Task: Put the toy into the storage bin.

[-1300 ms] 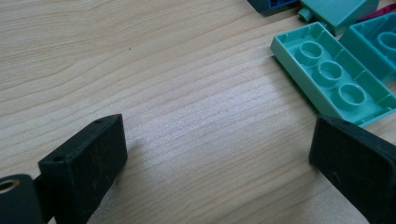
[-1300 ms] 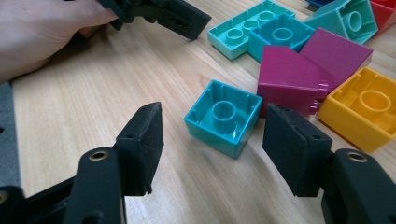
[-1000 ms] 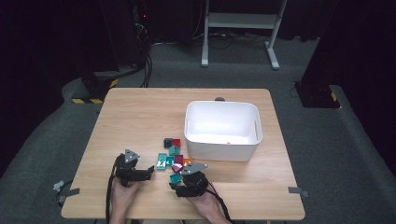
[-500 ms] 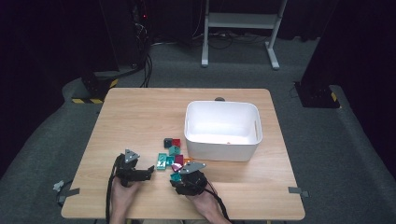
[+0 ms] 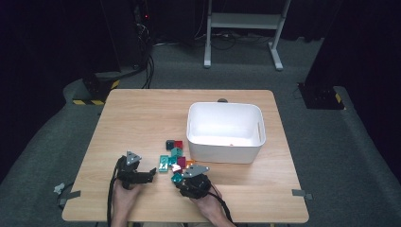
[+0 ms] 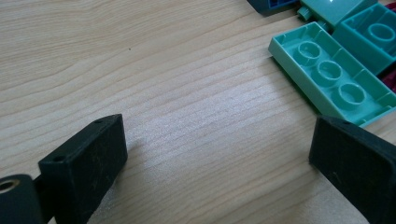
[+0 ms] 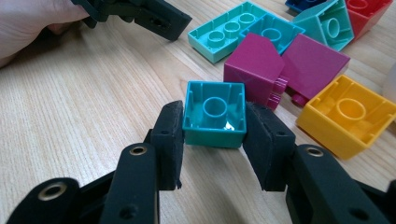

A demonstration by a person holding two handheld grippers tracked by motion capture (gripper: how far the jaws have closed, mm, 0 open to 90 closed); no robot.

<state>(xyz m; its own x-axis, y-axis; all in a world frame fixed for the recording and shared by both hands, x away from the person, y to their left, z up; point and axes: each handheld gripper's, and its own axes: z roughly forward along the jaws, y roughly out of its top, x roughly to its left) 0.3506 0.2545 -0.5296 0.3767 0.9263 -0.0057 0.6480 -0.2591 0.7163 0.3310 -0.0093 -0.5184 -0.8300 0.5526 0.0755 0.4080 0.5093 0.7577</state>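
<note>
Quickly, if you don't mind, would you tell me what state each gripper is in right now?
Left gripper: open, nothing between its jaws, bare table beneath.
Right gripper: jaws have just been closing, now shut on the teal block.

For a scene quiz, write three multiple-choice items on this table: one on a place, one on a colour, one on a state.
1. Where does the white bin stand from the pile of blocks?
A. to its right
B. to its left
C. under it

2. What colour is the block between the right gripper jaws?
A. yellow
B. teal
C. red

3. How do the left gripper jaws stand?
A. shut on a block
B. shut on nothing
C. open over bare wood

Key: 1 A, the high view shows the bin right of the pile; 2 B, teal walls between the black pads; 3 C, the table shows between them.
</note>
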